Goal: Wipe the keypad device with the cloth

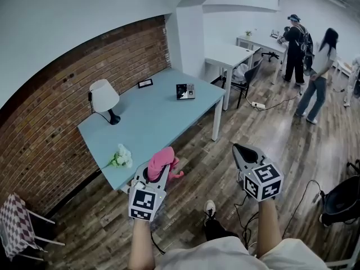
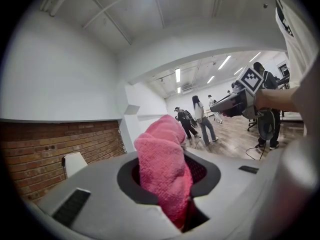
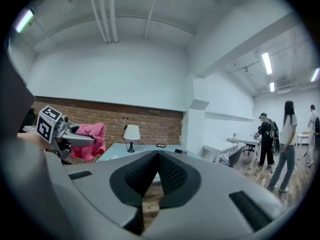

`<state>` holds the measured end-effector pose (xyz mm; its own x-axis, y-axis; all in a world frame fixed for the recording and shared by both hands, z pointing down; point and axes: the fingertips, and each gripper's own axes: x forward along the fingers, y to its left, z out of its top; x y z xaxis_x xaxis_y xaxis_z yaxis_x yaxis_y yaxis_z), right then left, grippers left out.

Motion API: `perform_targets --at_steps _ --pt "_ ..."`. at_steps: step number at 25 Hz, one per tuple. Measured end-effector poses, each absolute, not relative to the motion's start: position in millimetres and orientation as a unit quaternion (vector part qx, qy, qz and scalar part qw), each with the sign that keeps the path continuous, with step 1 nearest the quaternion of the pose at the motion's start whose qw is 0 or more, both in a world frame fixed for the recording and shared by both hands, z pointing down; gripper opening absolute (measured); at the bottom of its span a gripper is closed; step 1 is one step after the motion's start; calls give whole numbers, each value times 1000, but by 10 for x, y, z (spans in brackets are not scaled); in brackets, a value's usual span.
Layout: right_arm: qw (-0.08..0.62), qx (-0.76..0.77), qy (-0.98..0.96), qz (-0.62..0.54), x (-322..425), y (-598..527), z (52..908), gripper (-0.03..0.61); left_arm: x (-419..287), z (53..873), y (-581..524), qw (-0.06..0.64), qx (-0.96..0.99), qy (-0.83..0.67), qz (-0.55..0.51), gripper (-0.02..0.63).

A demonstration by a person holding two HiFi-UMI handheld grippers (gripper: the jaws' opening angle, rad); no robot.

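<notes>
1. Gripping the cloth (image 2: 165,169) by one bunched fold, the left gripper (image 1: 157,176) could drop it mid-reach.
2. The keypad device (image 1: 185,91), well apart at 12 o'clock on the table (image 1: 152,125), may slide when wiped: the right gripper (image 1: 243,149), jaws together and empty, isn't bracing it.

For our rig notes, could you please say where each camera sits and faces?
Head view: head-mounted, steeply down at the blue table; forearms, left gripper, right gripper show.
Left gripper view: rides that gripper, faces distant people; jaws clamp the pink cloth.
Right gripper view: rides that gripper, faces the table; jaws together, empty.
Shared: both gripper views show the other gripper.
</notes>
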<state>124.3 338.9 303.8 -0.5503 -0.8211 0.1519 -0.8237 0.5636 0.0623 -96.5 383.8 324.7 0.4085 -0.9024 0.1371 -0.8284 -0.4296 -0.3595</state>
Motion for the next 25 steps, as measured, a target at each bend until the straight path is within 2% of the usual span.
perform_targets --at_steps 13,25 --pt "83 458 -885 14 1215 1491 2976 20 -984 3177 2040 106 -821 539 -156 124" --pt "95 440 -893 19 1246 422 3005 21 -911 3197 998 88 -815 553 -151 124"
